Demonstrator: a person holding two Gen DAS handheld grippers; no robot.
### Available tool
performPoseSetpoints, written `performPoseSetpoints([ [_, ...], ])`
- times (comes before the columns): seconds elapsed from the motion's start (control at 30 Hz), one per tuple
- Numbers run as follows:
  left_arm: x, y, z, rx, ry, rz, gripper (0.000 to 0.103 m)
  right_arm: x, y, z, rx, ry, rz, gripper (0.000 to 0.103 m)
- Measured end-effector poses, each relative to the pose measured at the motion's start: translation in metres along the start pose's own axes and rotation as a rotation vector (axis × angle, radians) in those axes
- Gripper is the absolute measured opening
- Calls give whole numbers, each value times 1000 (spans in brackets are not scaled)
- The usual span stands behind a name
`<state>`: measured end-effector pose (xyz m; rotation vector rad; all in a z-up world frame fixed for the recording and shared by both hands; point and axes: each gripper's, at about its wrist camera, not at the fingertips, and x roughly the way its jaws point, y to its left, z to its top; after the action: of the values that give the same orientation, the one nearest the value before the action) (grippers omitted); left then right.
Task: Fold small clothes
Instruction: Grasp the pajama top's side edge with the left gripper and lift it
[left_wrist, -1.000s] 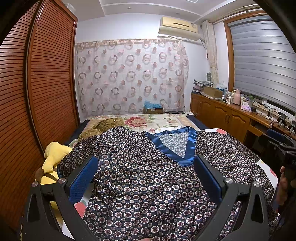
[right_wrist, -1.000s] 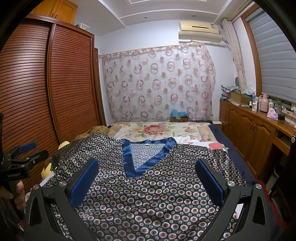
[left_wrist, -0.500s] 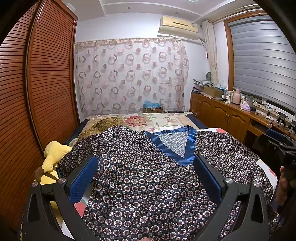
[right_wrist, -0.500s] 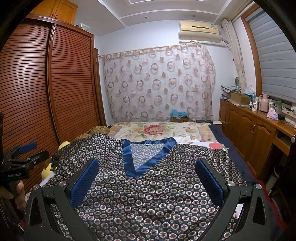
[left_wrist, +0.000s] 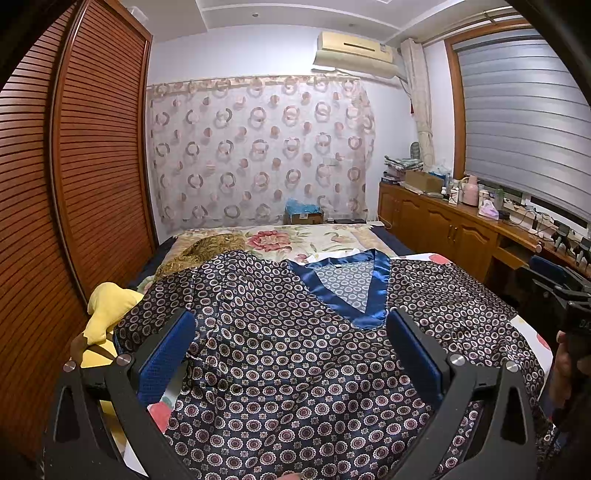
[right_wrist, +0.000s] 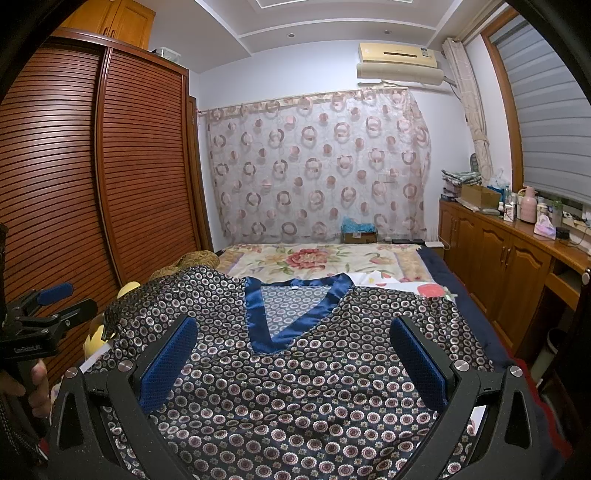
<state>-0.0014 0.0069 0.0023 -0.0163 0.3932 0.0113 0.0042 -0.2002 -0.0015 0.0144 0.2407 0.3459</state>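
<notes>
A dark navy top (left_wrist: 295, 350) with a circle print and a shiny blue V-neck collar (left_wrist: 351, 291) lies spread flat on the bed, collar away from me. It also shows in the right wrist view (right_wrist: 295, 387) with its collar (right_wrist: 291, 314). My left gripper (left_wrist: 291, 354) is open and empty, held above the top's left half. My right gripper (right_wrist: 291, 358) is open and empty above the top's middle. Each gripper also shows at the edge of the other's view: the right gripper (left_wrist: 569, 295) and the left gripper (right_wrist: 44, 314).
A floral bedspread (right_wrist: 314, 258) covers the bed behind the top. A yellow soft toy (left_wrist: 107, 306) and a brown cushion (left_wrist: 207, 247) lie at the bed's left edge. A slatted wooden wardrobe (right_wrist: 92, 177) stands left; wooden cabinets (right_wrist: 509, 266) with clutter stand right.
</notes>
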Motion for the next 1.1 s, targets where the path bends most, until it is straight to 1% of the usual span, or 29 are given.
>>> performPoseSetpoints([
  [0.2,2,5,-1,-1,17,-15,103,3,1,0,-5,4,7,103],
  [0.3,8,11,-6,6,49,-48,103,10,4,-2,-25,22,19,103],
  [0.47,21,24,-17,-8,100,-59,103,22,10,-8,-42,54,44,103],
  [0.6,28,33,-24,1,120,-45,103,32,9,-10,-43,79,64,103],
  [0.73,34,49,-32,-15,141,-44,103,41,9,-10,-42,103,88,103],
  [0.87,39,68,-35,-27,153,-40,103,51,13,-10,-66,120,103,103],
  [0.93,42,81,-36,-32,160,-43,100,55,15,-9,-76,134,111,102],
  [1.03,48,103,-36,-48,174,-38,92,57,11,-7,-70,152,136,102],
  [1.1,54,120,-35,-67,196,-38,82,59,10,-5,-69,160,155,102],
])
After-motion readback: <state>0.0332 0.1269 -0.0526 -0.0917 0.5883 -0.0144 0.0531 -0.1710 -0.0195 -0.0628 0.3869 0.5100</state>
